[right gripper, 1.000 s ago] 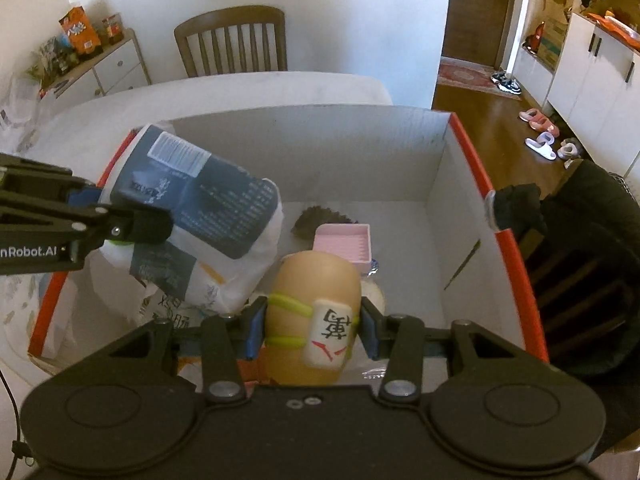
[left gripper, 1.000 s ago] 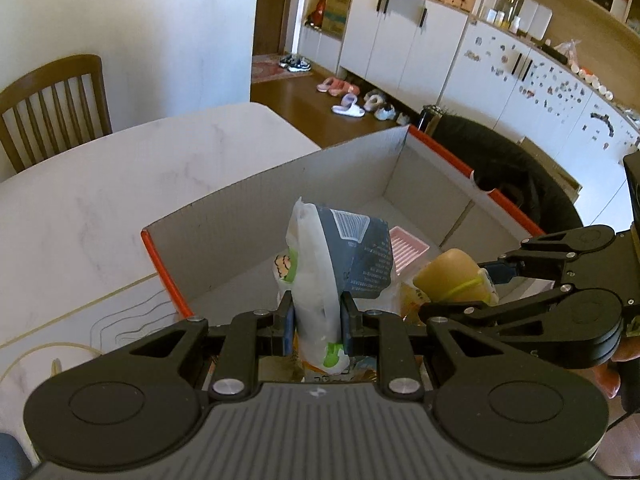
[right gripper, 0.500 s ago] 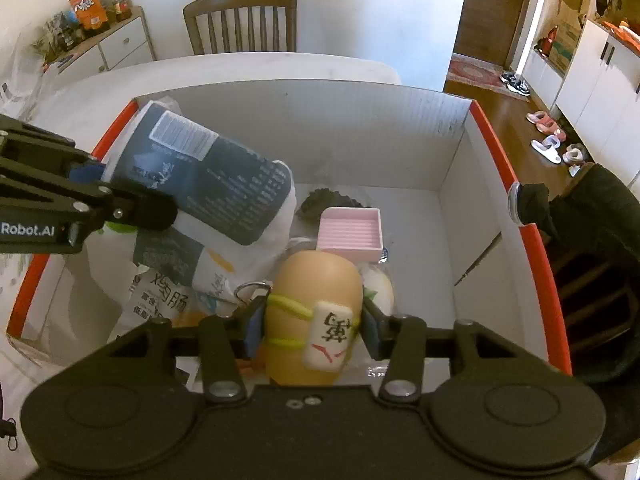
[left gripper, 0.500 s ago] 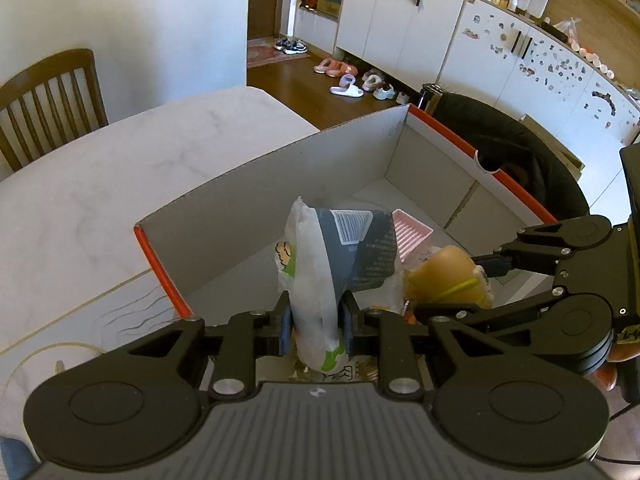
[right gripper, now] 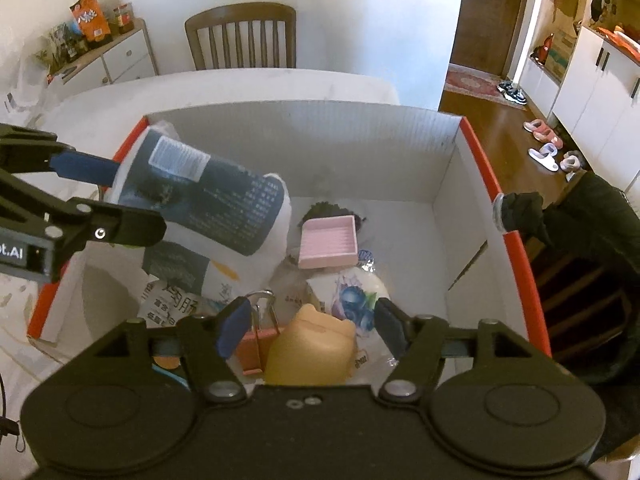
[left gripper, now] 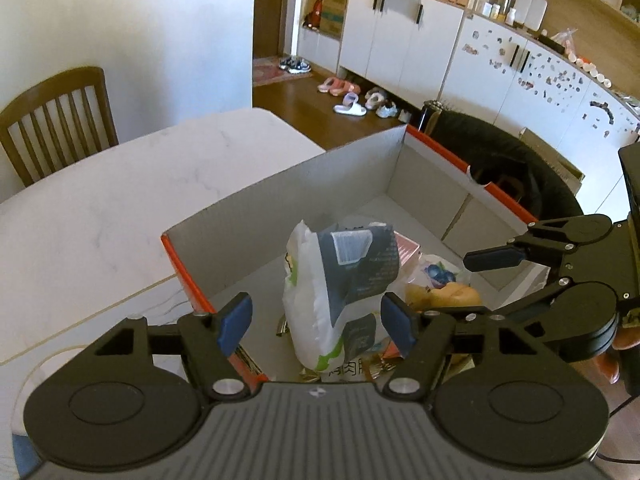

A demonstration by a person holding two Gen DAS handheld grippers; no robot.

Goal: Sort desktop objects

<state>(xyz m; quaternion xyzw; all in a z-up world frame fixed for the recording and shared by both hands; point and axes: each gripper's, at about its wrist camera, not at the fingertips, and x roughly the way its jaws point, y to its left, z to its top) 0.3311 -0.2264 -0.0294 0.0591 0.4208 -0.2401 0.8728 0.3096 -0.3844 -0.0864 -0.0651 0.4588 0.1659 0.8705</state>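
Cardboard box [right gripper: 472, 216] holds snack bag [left gripper: 340, 280] | both tongs [left gripper: 316, 322] [right gripper: 310, 326] spread | yellow toy [right gripper: 312, 352], prob. loose

Both tools [left gripper: 316, 326] [right gripper: 310, 330] are matte black with blue fingertip pads and silver screws.

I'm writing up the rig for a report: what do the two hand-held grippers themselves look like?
Both look alike. The left hand-held gripper has a matte black body with a ribbed top, two round discs, silver pivot screws and black linkage bars ending in blue finger pads. The right hand-held gripper matches it; a blue pad shows there. White lettering ending "ot.AI" marks the left one's side in the right wrist view.
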